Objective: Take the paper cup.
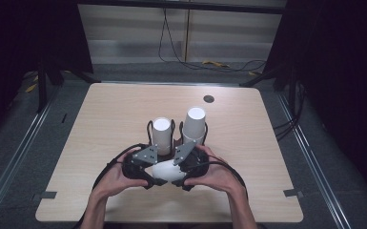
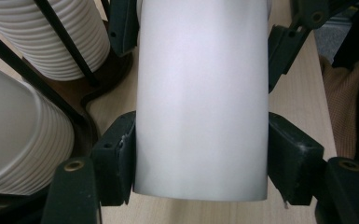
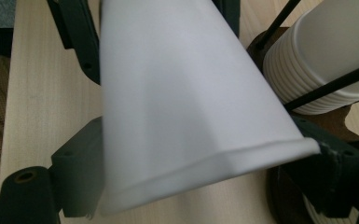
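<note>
Near the table's [image 1: 248, 200] front edge, both hands meet over one white cup [image 1: 168, 171], which lies on its side between the two grippers. At the left, the left gripper [image 1: 148, 168] — held in the person's left hand [image 1: 117, 179] — clamps the cup; in the left gripper view the cup [image 2: 200, 98] fills the gap between the jaws, both jaws pressed against its wall. Just beyond it stand two cup stacks in a black wire holder: the left stack [image 1: 161, 135] and, to its right, the taller right stack [image 1: 194, 125]. At the right, the right gripper [image 1: 180, 164] grips the same cup — in its own view the cup [image 3: 186, 107] lies between the jaws, rim toward the camera and squeezed flat.
</note>
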Motion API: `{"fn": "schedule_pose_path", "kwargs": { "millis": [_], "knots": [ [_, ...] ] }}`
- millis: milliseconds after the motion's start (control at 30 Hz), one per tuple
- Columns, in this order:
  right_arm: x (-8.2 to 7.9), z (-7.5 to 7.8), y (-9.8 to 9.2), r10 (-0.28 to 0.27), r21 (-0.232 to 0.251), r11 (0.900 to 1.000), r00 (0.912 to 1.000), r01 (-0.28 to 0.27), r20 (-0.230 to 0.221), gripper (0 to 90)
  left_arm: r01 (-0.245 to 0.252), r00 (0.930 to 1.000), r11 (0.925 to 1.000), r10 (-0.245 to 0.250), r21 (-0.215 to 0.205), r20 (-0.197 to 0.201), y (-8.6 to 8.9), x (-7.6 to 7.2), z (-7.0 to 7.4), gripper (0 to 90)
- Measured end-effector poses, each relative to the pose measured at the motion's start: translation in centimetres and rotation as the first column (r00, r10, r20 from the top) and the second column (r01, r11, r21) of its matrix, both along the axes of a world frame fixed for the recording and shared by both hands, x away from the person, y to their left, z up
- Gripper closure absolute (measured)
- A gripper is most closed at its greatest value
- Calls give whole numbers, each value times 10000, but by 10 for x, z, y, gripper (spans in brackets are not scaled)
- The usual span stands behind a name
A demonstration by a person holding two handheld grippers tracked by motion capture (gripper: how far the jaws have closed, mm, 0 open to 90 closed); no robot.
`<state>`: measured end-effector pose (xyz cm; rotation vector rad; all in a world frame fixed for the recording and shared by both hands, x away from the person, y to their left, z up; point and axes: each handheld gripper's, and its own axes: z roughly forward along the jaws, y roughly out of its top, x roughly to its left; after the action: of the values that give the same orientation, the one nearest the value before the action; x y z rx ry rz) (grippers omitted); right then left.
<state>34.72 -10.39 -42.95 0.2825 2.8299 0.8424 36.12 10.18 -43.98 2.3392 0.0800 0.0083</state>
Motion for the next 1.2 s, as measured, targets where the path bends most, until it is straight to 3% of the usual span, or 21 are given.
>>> {"fn": "schedule_pose_path", "kwargs": {
  "millis": [367,733,900,1033,1200],
  "knots": [
    [-1,-4,-11,-339,392,9987,9994,339,2,140,-42,10000,9999,42,-109,26,4,-1,3,337],
    [-6,-13,-25,-981,902,9910,9951,989,-133,140,-312,9995,9951,308,-942,-54,11,-1,3,335],
    [-11,-19,-33,-1360,1326,9819,9907,1350,-10,143,-393,9992,9917,402,-1224,46,12,-1,2,333],
    [-16,-25,-42,-1754,1805,9682,9845,1734,-51,148,-444,9989,9842,459,-1713,52,15,-2,0,332],
    [-25,-30,-57,-2115,2776,9374,9770,2102,-256,147,-564,9982,9762,594,-2094,78,16,-3,-2,331]
  ]
}}
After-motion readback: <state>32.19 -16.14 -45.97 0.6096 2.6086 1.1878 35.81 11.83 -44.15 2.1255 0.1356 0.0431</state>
